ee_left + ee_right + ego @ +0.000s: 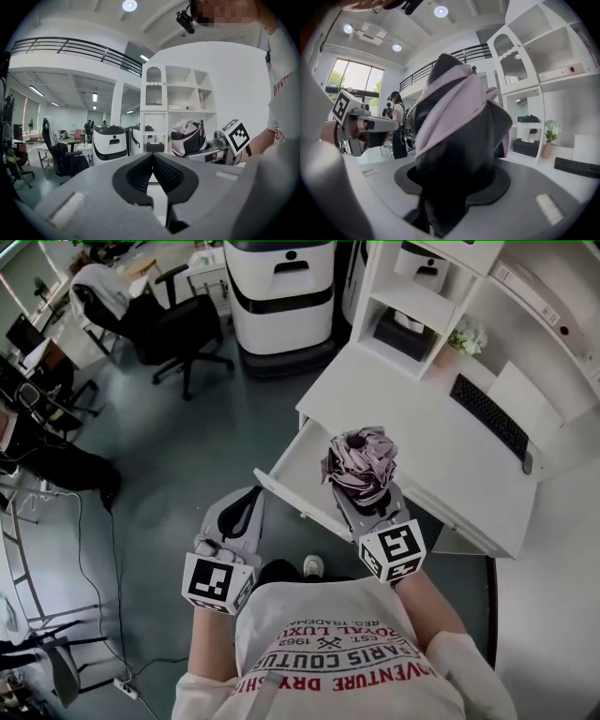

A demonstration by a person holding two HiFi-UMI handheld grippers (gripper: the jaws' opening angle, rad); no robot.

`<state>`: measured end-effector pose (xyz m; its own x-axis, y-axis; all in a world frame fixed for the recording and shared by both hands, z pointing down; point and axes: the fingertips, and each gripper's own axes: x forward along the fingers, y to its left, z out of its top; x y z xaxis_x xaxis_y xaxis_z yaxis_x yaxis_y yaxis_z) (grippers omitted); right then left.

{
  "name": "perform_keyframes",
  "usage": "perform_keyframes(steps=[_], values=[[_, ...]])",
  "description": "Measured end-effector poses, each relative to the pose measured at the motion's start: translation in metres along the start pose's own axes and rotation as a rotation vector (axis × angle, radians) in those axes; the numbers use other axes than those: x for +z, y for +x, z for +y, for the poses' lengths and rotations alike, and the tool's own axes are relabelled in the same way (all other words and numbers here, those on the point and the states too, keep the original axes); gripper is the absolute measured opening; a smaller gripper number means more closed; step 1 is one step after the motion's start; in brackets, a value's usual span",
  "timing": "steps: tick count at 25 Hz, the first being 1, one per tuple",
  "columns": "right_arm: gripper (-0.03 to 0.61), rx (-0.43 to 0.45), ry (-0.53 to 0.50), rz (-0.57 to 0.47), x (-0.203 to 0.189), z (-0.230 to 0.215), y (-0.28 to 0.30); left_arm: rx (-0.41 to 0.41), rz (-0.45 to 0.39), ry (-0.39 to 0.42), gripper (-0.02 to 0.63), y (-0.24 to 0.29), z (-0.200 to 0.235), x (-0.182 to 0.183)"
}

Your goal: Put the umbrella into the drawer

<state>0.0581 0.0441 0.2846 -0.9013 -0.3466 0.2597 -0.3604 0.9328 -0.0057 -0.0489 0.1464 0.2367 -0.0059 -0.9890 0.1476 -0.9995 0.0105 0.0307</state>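
A folded pink-and-black umbrella (361, 460) stands bunched between the jaws of my right gripper (362, 488), which is shut on it. It hangs just to the right of the open white drawer (298, 468) and over the desk's front edge. In the right gripper view the umbrella (454, 131) fills the middle and hides the fingertips. My left gripper (246, 510) hangs lower left of the drawer, over the floor, with nothing in it. Its jaws meet at the tips in the left gripper view (152, 158), where the umbrella (187, 138) shows to the right.
The white desk (412, 418) carries a black keyboard (489, 413) and a small plant (466, 337), with shelves behind. A white machine (281, 296) stands beyond the drawer. A black office chair (178, 334) is at the upper left on the grey floor.
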Motion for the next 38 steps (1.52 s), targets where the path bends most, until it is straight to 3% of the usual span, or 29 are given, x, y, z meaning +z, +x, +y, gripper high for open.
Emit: perform_keyframes(steps=[4, 13, 21, 31, 38], values=[[0.198, -0.042, -0.009, 0.075, -0.023, -0.015, 0.019, -0.083, 0.035, 0.001, 0.004, 0.040, 0.012, -0.007], [0.199, -0.192, 0.115, 0.207, -0.072, -0.055, 0.068, -0.360, 0.062, -0.013, 0.003, 0.138, 0.037, -0.012], [0.201, -0.231, 0.182, 0.395, -0.152, -0.071, 0.122, -0.625, 0.106, -0.003, 0.005, 0.193, 0.049, -0.061], [0.202, -0.085, 0.218, 0.738, -0.289, -0.069, 0.164, -0.722, 0.222, -0.044, 0.005, 0.248, 0.062, -0.145], [0.206, -0.009, 0.232, 0.871, -0.361, -0.069, 0.202, -0.736, 0.276, -0.064, 0.005, 0.279, 0.085, -0.190]])
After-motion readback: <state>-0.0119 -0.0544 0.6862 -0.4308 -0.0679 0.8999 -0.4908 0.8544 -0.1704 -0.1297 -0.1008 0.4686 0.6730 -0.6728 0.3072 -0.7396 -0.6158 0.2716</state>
